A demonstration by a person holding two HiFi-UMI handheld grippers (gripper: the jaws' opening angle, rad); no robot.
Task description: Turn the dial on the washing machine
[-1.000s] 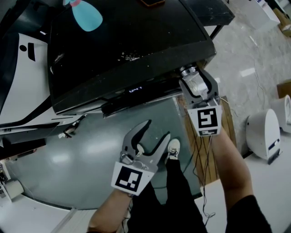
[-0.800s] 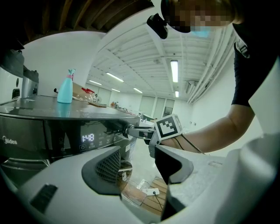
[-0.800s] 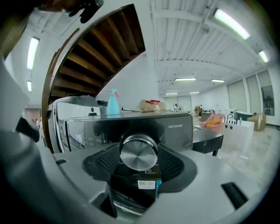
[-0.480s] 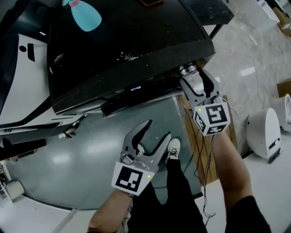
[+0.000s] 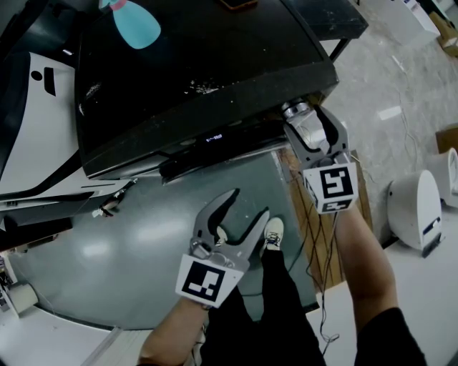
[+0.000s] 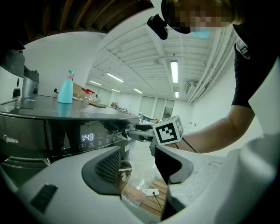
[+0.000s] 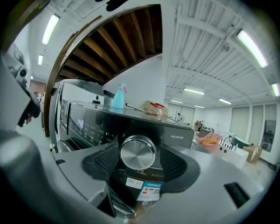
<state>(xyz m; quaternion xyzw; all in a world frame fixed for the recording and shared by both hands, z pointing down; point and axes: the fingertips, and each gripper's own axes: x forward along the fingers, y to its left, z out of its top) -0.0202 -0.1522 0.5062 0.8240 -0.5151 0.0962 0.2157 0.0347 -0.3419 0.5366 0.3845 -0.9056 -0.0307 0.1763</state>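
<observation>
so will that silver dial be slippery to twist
Probably somewhat slippery: the dial has a smooth, shiny metallic face, and I can make out no ridges on its rim. It looks rigid, so it should turn rather than flex. Fixed to the washing machine front panel, it likely won't pull off.

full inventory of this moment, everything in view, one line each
washing machine: one, black, centre of the head view
dial: one, silver, right end of the machine's front panel
display: one, lit white digits, front panel
spray bottle: one, teal, on the machine's top
wooden platform: one, brown, floor beside the machine
white device: one, white, floor at far right
shoe: one, white, on the person's foot
left gripper: one, grey, held back from the machine, jaws open, empty
right gripper: one, grey, at the dial; jaws have just been opening, dial between them, not clamped
</observation>
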